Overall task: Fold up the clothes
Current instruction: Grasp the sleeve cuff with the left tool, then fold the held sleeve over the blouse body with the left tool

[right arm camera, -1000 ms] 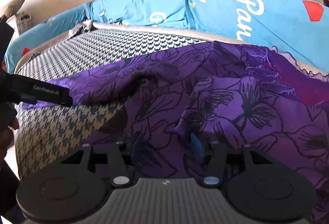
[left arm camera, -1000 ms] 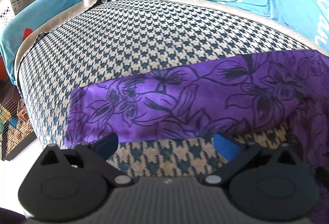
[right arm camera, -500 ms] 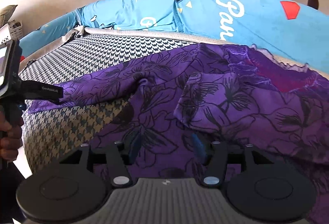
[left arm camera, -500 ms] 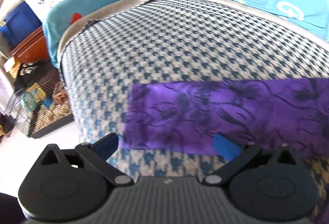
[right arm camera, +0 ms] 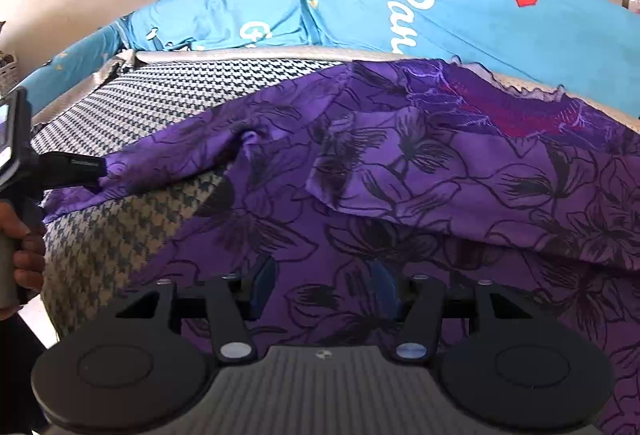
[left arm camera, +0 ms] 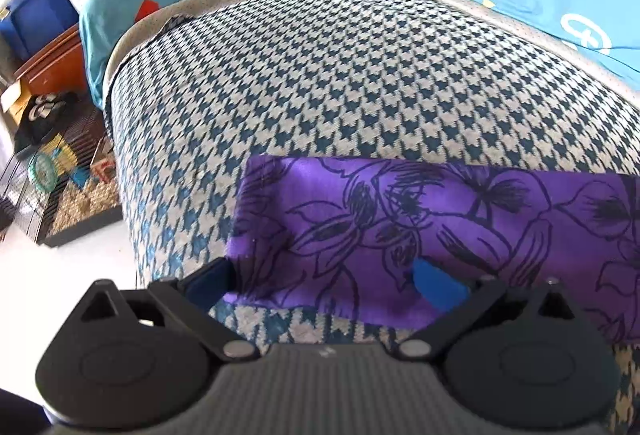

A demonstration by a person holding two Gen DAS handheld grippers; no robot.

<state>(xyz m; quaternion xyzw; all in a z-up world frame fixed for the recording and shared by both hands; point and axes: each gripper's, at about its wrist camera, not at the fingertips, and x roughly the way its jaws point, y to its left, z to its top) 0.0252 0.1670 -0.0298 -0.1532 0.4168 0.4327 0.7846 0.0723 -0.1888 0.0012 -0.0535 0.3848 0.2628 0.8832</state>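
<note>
Left wrist view first: my left gripper [left arm camera: 322, 277] now sits over the end of a purple sleeve of floral-printed, satin-like cloth [left arm camera: 400, 219], where a second ago that end lay ahead of the fingers and only partly between them. I have swung the tool toward the sleeve's cuff, and the wide jaws are closing, with the lower edge of the sleeve between the blue pads [left arm camera: 436, 285]. I see no pinch yet; the cloth lies flat on the blue-and-cream houndstooth sofa seat [left arm camera: 340, 75].

My judgement: this is the start of a grasp on the sleeve end, needed before it can be folded in over the body of the garment.

Right wrist view: my right gripper [right arm camera: 322, 285] stands about half open, unchanged over the second, low over the purple garment body [right arm camera: 440, 195]. Cloth lies between and under its blue fingers [right arm camera: 262, 287], but I cannot tell whether they grip a bunched fold or merely straddle it. From this side the left tool's black finger [right arm camera: 76, 167] touches the sleeve tip, which is lifted slightly off the seat.
</note>
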